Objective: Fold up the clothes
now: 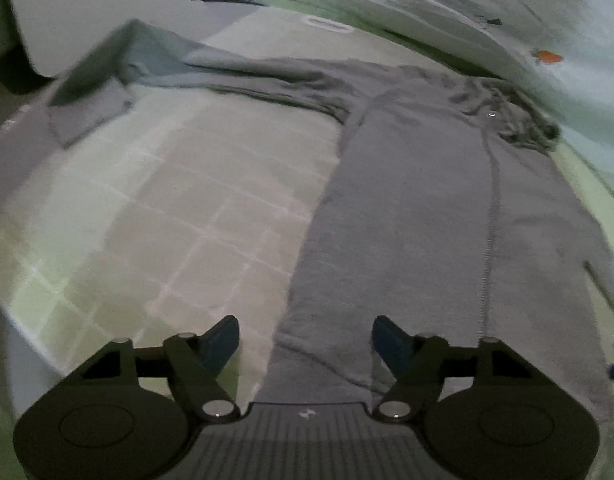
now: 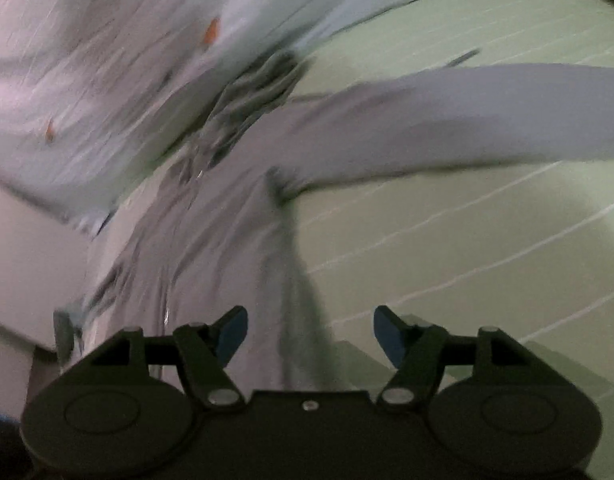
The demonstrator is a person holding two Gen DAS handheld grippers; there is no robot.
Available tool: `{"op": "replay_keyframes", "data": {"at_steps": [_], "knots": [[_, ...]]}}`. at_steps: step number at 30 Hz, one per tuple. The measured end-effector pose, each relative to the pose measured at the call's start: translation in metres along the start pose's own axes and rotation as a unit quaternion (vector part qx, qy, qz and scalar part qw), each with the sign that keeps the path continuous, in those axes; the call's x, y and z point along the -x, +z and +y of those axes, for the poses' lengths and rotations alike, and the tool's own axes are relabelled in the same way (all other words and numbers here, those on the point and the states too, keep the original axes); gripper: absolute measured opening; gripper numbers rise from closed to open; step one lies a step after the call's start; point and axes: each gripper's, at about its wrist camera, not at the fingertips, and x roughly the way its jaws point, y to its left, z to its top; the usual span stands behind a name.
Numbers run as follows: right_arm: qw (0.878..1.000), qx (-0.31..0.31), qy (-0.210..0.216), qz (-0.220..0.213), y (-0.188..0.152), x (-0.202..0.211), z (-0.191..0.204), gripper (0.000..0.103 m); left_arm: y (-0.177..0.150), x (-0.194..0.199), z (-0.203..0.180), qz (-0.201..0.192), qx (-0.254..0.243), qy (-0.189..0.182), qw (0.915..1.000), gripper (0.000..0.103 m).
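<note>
Folding is judged barely begun in the left wrist view: a grey zip-up top (image 1: 447, 208) is laid flat on the checked bedspread (image 1: 147, 208), one sleeve (image 1: 235, 76) stretched out sideways, while the left gripper (image 1: 305, 342) is held released over the hem with nothing grasped and bare bedspread beside that edge. Through the blurred right wrist view the same top (image 2: 211, 248) is seen with its sleeve (image 2: 487, 116) still unfolded, the right gripper (image 2: 311, 334) is likewise released over the side edge, and free bedspread (image 2: 487, 264) is left beside it.
</note>
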Motion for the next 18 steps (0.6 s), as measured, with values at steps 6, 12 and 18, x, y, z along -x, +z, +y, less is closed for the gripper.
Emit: {"op": "replay_keyframes", "data": {"at_steps": [6, 12, 18], "knots": [[0.999, 0.017, 0.0, 0.05, -0.013, -0.011, 0.017, 0.036, 0.002, -0.014, 0.0, 0.021, -0.029, -0.056, 0.9978, 0.029], [0.97, -0.168, 0.176, 0.02, -0.012, 0.029, -0.012, 0.007, 0.019, 0.019, 0.026, 0.013, 0.06, -0.192, 0.9795, 0.016], [0.993, -0.103, -0.009, 0.052, -0.02, 0.03, -0.026, 0.008, 0.016, 0.018, 0.031, 0.024, 0.017, -0.114, 0.9931, 0.034]]}}
